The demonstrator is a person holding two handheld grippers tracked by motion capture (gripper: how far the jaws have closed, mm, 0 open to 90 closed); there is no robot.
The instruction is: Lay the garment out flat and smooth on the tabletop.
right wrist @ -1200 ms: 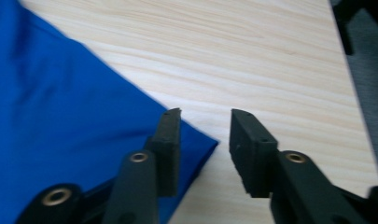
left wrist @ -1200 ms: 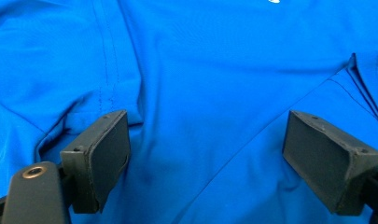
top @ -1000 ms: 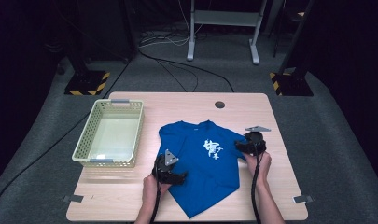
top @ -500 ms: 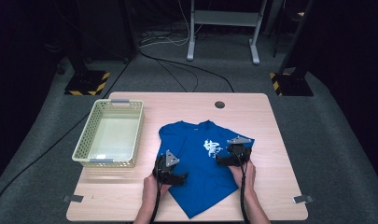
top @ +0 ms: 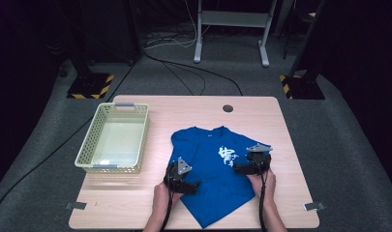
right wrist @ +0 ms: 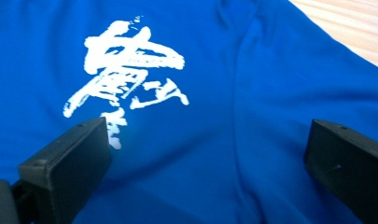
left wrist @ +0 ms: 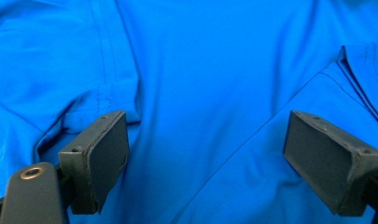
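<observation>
From above, a bright blue cotton T-shirt with a white brush-stroke print lies spread on the pale wooden table, set askew so that its collar points away from the person and its hem reaches toward the near edge. A pale green plastic basket with a lattice wall stands to the left of the shirt, a little apart from its sleeve. The left gripper rests at the shirt's left side, just inside the edge of the cloth, with the person's left hand behind it. The right gripper sits over the shirt's right half, close beside the white print, held by the right hand.

In the left gripper view, the two black jaws stand wide apart, and blue cloth runs beneath and between them (a sleeve seam passes by one pad, a folded edge slants toward the other). No pad presses on the cloth.

In the right gripper view, the jaws have just been opening and now stand as wide as the frame allows. The shirt lies flat between them, unpinched; the white print sits just above one pad, its lowest stroke almost at the pad's tip. A soft ridge in the cloth runs up between the jaws.
</observation>
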